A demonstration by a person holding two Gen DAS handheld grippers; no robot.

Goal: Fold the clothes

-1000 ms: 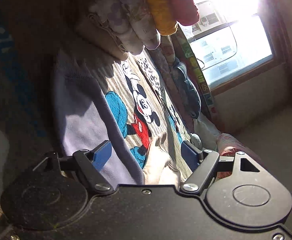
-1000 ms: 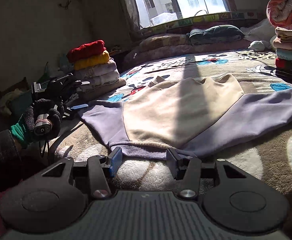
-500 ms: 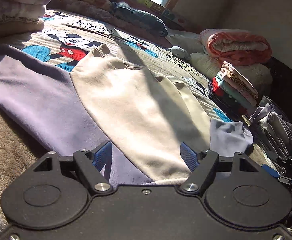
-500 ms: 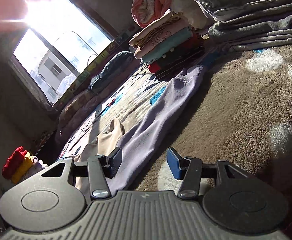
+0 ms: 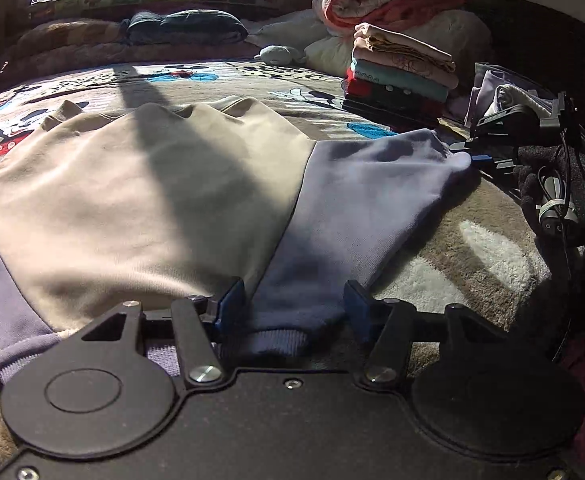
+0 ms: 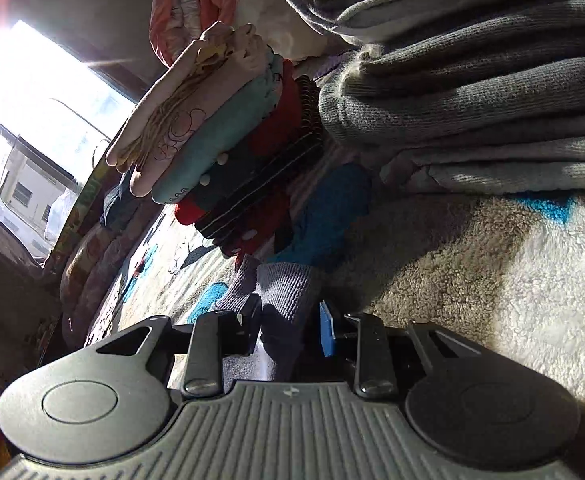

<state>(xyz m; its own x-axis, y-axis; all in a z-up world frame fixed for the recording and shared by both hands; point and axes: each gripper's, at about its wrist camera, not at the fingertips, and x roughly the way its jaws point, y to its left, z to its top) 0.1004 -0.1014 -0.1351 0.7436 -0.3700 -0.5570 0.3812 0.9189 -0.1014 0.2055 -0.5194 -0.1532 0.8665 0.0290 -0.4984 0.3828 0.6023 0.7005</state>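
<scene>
Sweatshirt (image 5: 144,200): one, spread flat ahead of left gripper (image 5: 294,306).
Left gripper: jaws spread over hem.
Right gripper (image 6: 290,326): jaws around one cuff (image 6: 288,292); grip unclear.
Folded stacks (image 5: 400,76): two.

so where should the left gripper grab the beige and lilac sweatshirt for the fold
Take the beige and lilac sweatshirt at its ribbed bottom hem, near the corner below the lilac sleeve. It lies flat on the fleece blanket, hem edge nearest, so come in low from that side. The left gripper is open around it.
</scene>
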